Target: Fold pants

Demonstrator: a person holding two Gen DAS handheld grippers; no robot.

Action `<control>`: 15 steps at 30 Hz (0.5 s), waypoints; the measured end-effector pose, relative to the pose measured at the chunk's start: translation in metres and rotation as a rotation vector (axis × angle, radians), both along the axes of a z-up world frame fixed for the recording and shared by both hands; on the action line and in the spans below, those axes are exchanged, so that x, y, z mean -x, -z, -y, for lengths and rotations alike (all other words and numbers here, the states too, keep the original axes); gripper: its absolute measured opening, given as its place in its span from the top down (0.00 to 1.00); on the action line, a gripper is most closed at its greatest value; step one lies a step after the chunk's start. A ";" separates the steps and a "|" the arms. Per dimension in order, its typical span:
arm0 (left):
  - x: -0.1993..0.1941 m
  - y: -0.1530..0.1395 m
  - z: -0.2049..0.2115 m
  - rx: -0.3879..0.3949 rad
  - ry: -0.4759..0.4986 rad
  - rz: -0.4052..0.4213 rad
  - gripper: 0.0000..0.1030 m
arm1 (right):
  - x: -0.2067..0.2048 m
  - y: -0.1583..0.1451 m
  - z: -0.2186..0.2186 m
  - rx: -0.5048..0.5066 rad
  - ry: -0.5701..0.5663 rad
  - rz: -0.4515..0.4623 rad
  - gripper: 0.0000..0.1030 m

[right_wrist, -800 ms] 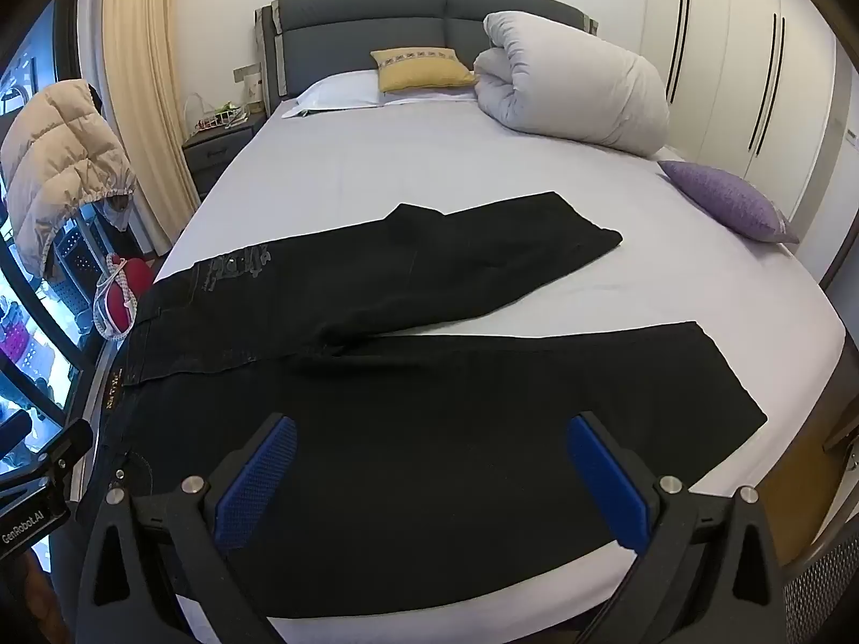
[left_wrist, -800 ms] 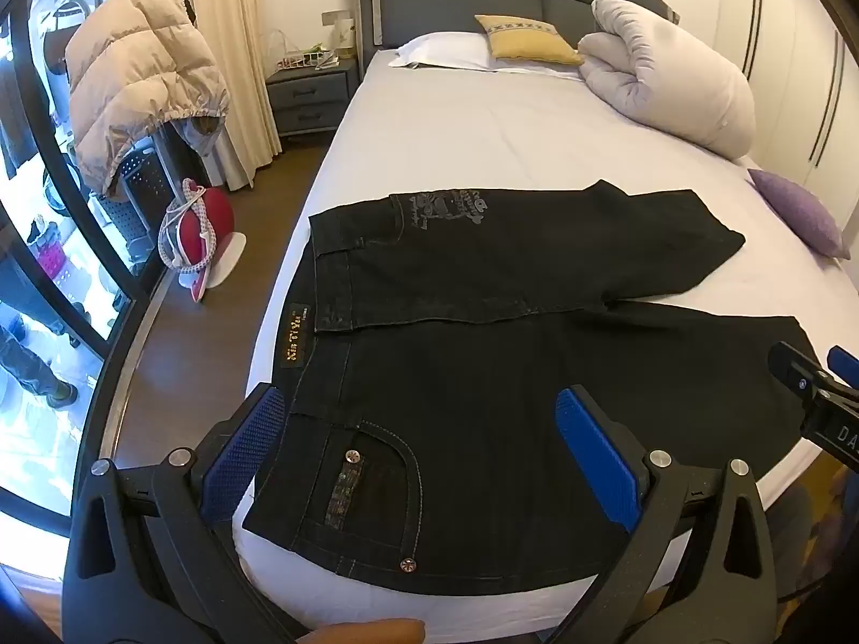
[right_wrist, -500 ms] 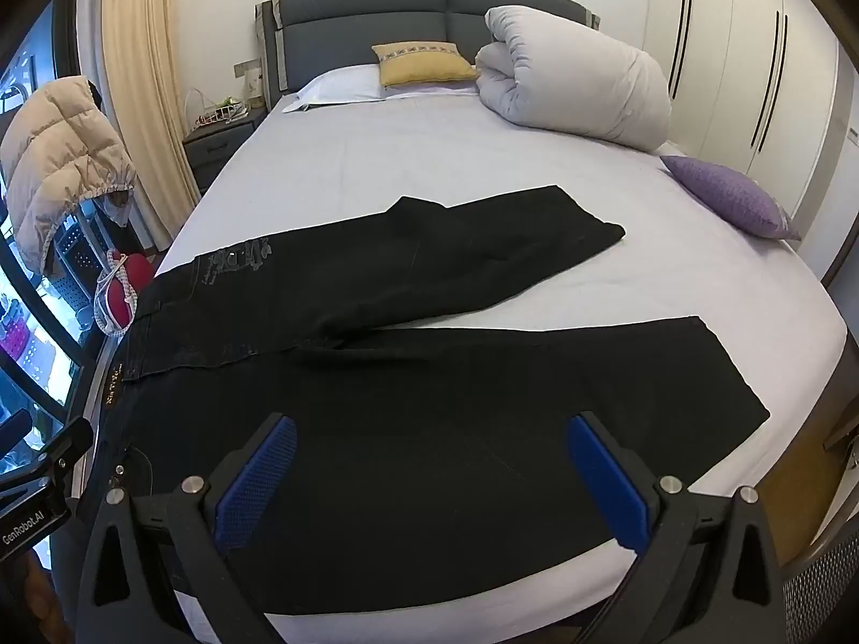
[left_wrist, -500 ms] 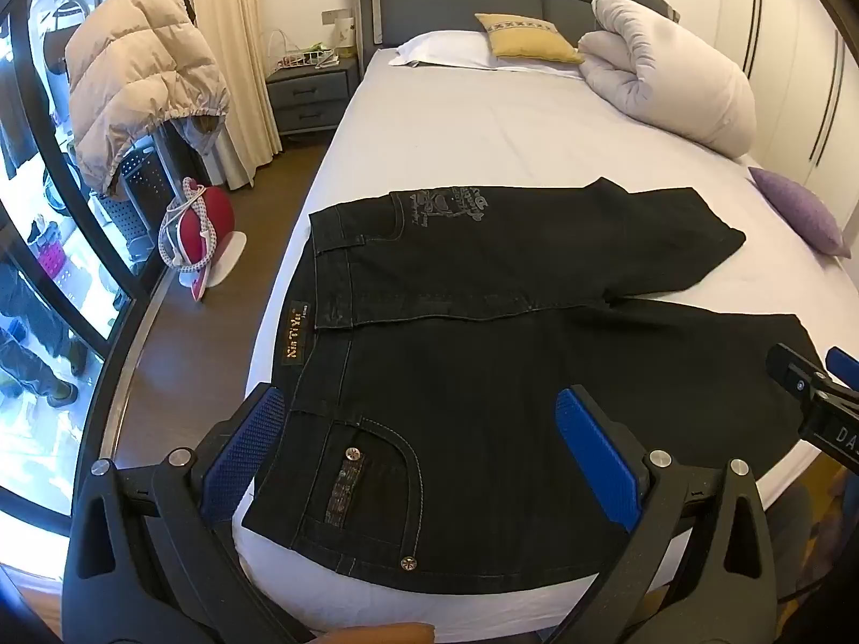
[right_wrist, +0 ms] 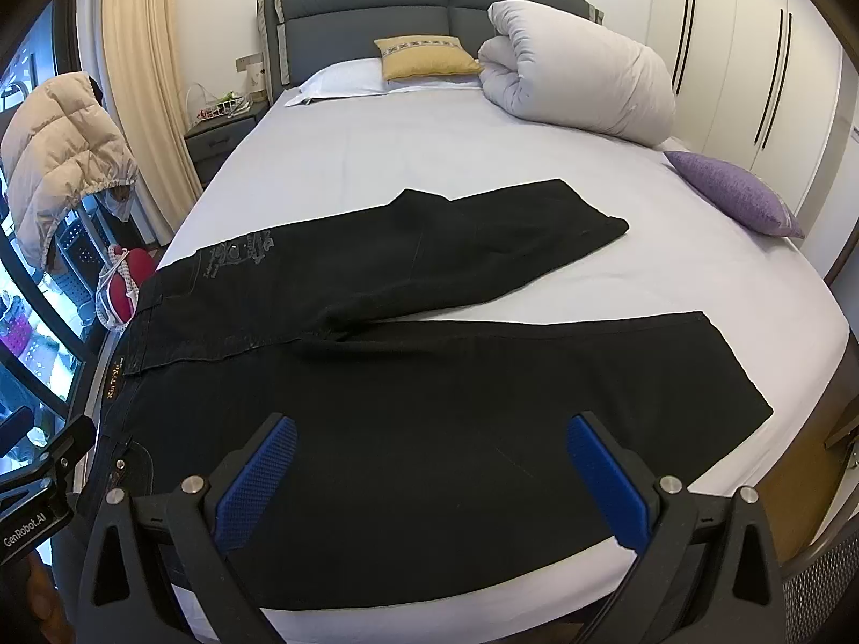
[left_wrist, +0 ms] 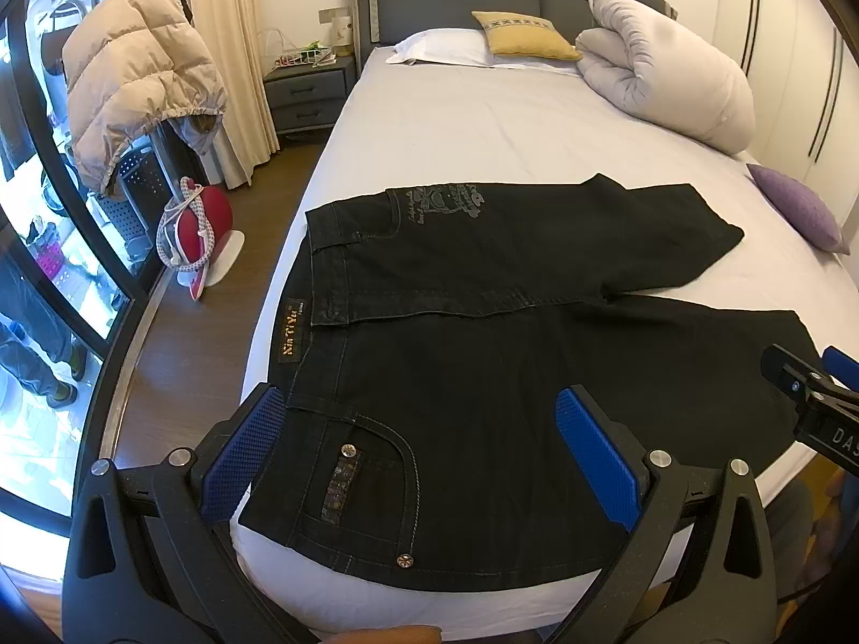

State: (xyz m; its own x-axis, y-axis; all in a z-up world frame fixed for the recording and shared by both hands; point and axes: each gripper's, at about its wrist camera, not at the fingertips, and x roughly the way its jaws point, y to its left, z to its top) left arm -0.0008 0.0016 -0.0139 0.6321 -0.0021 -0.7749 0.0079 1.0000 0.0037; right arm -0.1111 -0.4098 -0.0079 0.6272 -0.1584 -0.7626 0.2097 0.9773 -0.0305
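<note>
The black denim pants (left_wrist: pixel 483 375) lie flat across the near part of the bed (left_wrist: pixel 483 123), back side up, with the waistband toward the left edge and the legs reaching right. The legs are spread in a V: the far one angles away and ends mid-bed, the near one runs along the bed's front edge. A tan label sits at the waistband, and grey embroidery marks the far hip pocket.

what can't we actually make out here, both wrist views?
- Pants near edge: left view, partly behind the left gripper.
- Waistband label text: too small and blurred in both views.
- Right gripper: in the left view, cut off by the right edge.
- Bedside table clutter: too small.
</note>
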 end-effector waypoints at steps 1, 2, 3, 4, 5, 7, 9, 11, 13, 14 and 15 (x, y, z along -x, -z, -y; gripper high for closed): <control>0.000 0.001 0.000 0.000 0.000 0.000 0.00 | 0.000 0.001 0.000 0.000 0.000 0.000 0.00; 0.000 -0.001 0.000 -0.001 0.000 -0.001 0.00 | 0.000 0.001 0.000 0.000 0.000 0.000 0.00; 0.000 -0.001 0.001 -0.001 0.000 -0.001 0.00 | 0.000 0.001 -0.001 0.001 -0.001 0.000 0.00; -0.001 0.000 0.001 -0.001 0.000 -0.001 0.00 | 0.000 0.000 0.000 -0.001 0.000 -0.001 0.00; -0.001 0.000 0.001 -0.001 0.001 -0.001 0.00 | 0.000 0.001 0.000 -0.001 0.000 -0.001 0.00; -0.001 0.000 0.001 -0.001 0.000 -0.001 0.00 | 0.000 0.001 0.000 -0.001 0.000 -0.001 0.00; -0.001 -0.001 0.001 -0.001 0.000 -0.001 0.00 | 0.000 0.001 -0.001 0.000 -0.001 -0.001 0.00; -0.001 -0.001 0.001 -0.002 0.000 -0.001 0.00 | 0.000 0.001 -0.001 0.000 -0.001 -0.001 0.00; -0.001 0.000 0.001 -0.001 0.000 -0.002 0.00 | 0.000 0.001 -0.001 -0.001 -0.002 -0.003 0.00; -0.001 -0.001 0.001 -0.001 0.000 -0.002 0.00 | 0.000 0.001 -0.001 -0.001 -0.002 -0.003 0.00; -0.001 0.000 0.001 -0.002 0.000 -0.001 0.00 | 0.001 0.001 -0.002 0.000 -0.003 -0.004 0.00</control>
